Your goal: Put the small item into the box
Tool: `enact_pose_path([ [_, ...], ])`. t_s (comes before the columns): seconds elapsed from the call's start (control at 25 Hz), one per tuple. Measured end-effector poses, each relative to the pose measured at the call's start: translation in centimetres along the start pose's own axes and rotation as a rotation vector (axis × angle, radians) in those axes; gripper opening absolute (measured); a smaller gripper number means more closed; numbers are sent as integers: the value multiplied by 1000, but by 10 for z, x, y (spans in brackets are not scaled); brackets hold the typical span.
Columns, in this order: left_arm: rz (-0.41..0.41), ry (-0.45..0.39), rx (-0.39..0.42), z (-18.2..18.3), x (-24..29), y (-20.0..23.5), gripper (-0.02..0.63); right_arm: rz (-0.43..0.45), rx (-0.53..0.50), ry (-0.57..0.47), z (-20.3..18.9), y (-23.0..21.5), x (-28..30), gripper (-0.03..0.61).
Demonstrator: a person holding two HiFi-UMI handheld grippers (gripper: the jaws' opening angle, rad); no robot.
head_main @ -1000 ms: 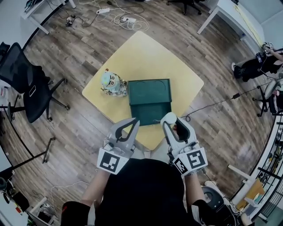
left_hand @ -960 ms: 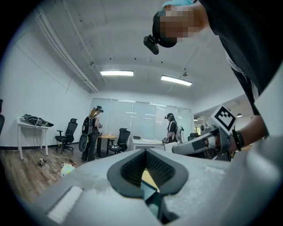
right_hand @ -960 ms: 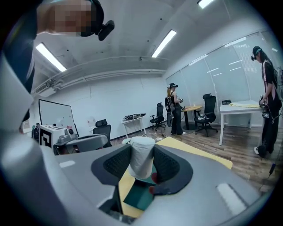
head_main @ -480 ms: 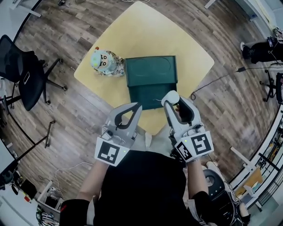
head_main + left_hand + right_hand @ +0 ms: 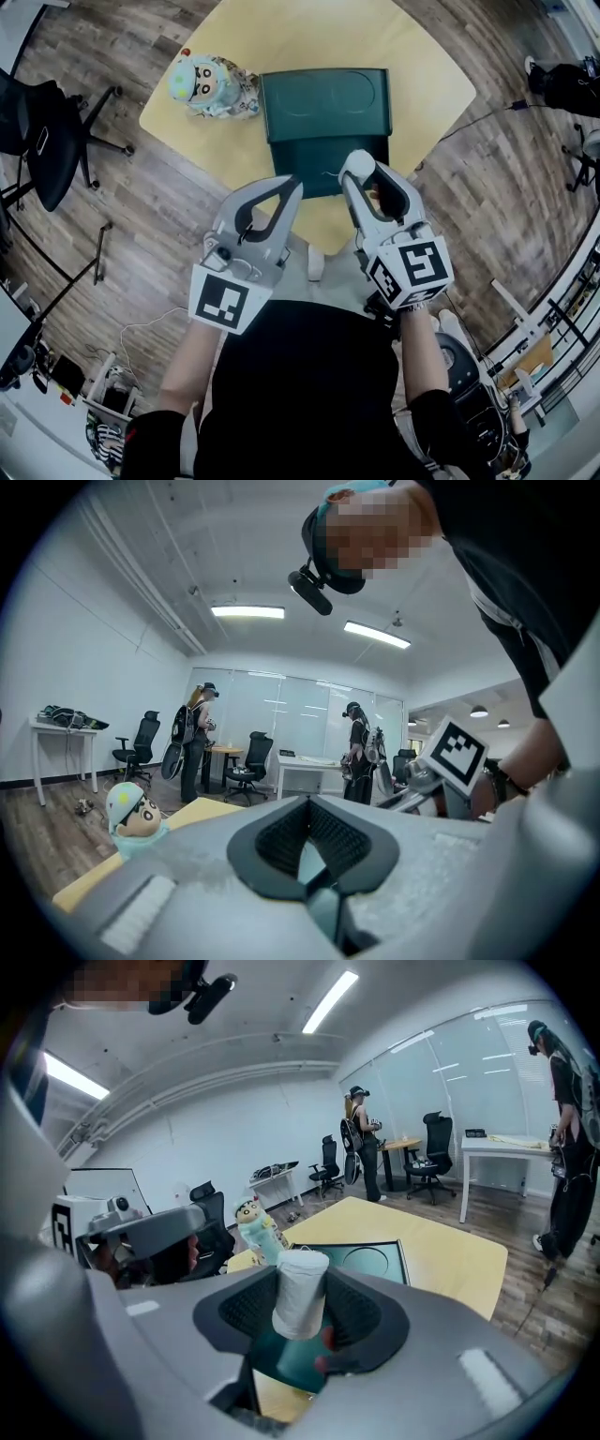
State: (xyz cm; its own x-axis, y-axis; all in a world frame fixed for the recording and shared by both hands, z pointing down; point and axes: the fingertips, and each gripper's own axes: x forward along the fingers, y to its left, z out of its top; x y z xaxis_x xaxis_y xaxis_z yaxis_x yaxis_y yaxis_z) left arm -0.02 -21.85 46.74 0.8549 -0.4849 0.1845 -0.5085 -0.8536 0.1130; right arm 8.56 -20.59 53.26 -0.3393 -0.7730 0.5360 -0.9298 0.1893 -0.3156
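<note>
Both my hands reach forward side by side from the body toward the yellow desk (image 5: pixel 319 33). The right claw (image 5: pixel 360 176) tips downward over the near edge of the dark green box (image 5: pixel 319 159), clamped on a small white cylinder (image 5: pixel 300 1288). The left claw (image 5: pixel 292 186) sits closed and empty, nearly level. Each claw's cube shows black-and-white square markers. A cartoon figurine (image 5: pixel 202 84) stands just beside the box.

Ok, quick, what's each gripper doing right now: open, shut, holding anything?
Left gripper: shut, nothing between the jaws.
Right gripper: shut on the small white cylinder.
</note>
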Motion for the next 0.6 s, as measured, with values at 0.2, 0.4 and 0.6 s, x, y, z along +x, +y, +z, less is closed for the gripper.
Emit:
enact_pose_path([
  [0.2,13,16,-28,-14,0,15,2,-10,16,84,-26,-5,27,166],
  [0.4,17,27,-52,-26,-1,14,2,-27,34,136,-49,-12,39,166],
  [0.6,10,40,-51,-34,2,18,2,-31,50,192,-66,-12,54,166],
])
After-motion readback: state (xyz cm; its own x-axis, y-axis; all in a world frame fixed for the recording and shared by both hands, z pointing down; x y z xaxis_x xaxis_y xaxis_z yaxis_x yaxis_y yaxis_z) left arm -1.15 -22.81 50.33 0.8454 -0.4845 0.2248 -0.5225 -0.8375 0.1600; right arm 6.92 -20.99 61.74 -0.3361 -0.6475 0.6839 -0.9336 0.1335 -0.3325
